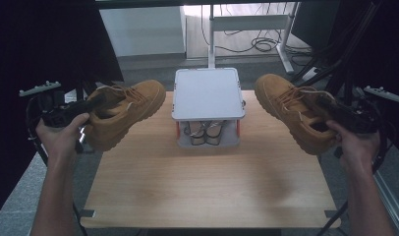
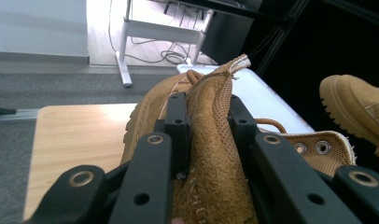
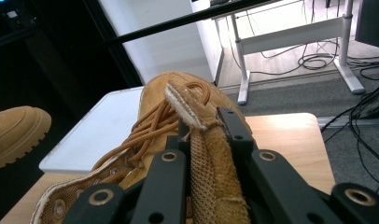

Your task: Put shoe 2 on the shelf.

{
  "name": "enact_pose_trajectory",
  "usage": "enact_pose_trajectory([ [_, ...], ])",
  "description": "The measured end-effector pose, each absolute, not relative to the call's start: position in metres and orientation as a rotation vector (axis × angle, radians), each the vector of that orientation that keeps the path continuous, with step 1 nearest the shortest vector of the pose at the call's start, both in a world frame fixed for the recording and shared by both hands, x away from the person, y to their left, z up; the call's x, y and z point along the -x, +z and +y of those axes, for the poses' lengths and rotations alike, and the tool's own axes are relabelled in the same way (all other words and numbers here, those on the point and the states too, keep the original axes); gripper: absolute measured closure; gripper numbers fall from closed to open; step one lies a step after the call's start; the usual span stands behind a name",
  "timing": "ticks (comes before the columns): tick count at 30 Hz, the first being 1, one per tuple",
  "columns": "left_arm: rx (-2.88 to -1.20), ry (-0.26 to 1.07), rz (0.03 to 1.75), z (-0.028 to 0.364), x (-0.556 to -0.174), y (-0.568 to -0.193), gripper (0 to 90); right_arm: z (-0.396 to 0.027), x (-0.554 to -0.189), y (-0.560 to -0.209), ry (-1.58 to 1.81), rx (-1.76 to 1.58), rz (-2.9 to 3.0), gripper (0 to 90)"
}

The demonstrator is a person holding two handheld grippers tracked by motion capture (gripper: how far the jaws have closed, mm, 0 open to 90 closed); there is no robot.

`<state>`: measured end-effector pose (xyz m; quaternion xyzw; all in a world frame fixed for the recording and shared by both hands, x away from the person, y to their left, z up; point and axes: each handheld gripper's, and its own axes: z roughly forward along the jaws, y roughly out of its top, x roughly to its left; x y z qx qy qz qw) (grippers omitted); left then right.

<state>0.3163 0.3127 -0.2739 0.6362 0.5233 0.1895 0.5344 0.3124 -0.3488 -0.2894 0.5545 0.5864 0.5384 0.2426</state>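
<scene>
From above, I see two tan suede boots held over the table [image 1: 207, 182]: the left boot [image 1: 126, 110] at left centre, the right boot [image 1: 296, 110] at right centre. In the left gripper view, my left hand-held gripper [image 2: 207, 123] pinches its boot's collar at frame centre. In the right gripper view, my right hand-held gripper [image 3: 207, 128] likewise pinches its boot's collar.

**Light wooden table, one item on top**

Table [image 1: 212, 187]: pale wood-grain top, rectangular, standing on grey carpeted floor [image 1: 20, 196]. Directly on it, at the far middle edge: small white two-tier rack [image 1: 208, 93], flat upper shelf on orange posts, dark cords on its lower shelf.
</scene>
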Motion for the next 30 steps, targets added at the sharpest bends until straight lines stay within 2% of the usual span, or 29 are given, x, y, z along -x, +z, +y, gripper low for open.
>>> enact_pose_trajectory([
  [30, -1.487, 0.361, 1.265, 0.219, -0.395, -0.267, 74.6, -0.264, -0.387, -0.279, 1.48, -1.627, 1.585, 80.2],
])
